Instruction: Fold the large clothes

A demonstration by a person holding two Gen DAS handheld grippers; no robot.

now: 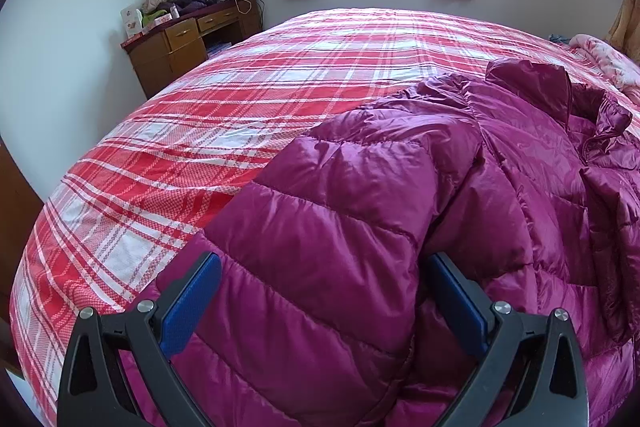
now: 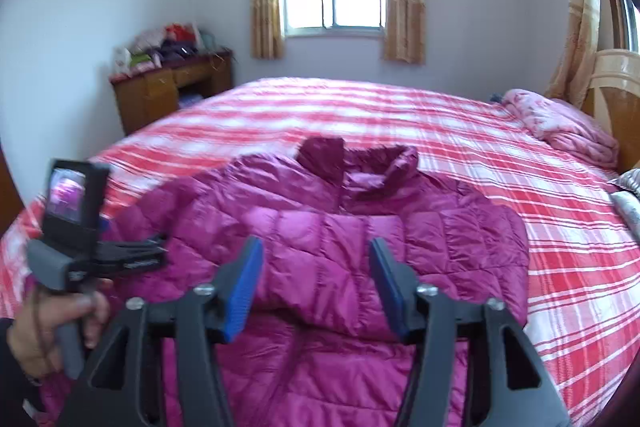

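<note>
A magenta puffer jacket (image 2: 400,227) lies spread on the bed, collar toward the window, with one sleeve folded across its chest. In the left wrist view the jacket (image 1: 500,187) fills the right half and its other sleeve (image 1: 320,227) runs down between my left gripper's (image 1: 324,259) wide-apart blue pads (image 1: 192,307). The fabric shows no pinch there, so the gripper is open around the sleeve. My right gripper (image 2: 316,245) hovers open above the jacket's middle with nothing between its fingers. A hand (image 2: 48,331) holds the left gripper's handle at the jacket's left edge.
The bed (image 1: 240,87) has a red and white plaid cover (image 2: 560,227). A folded pink quilt (image 2: 560,127) lies by the headboard (image 2: 616,83) on the right. A cluttered wooden desk (image 1: 180,43) stands against the wall, left of the bed.
</note>
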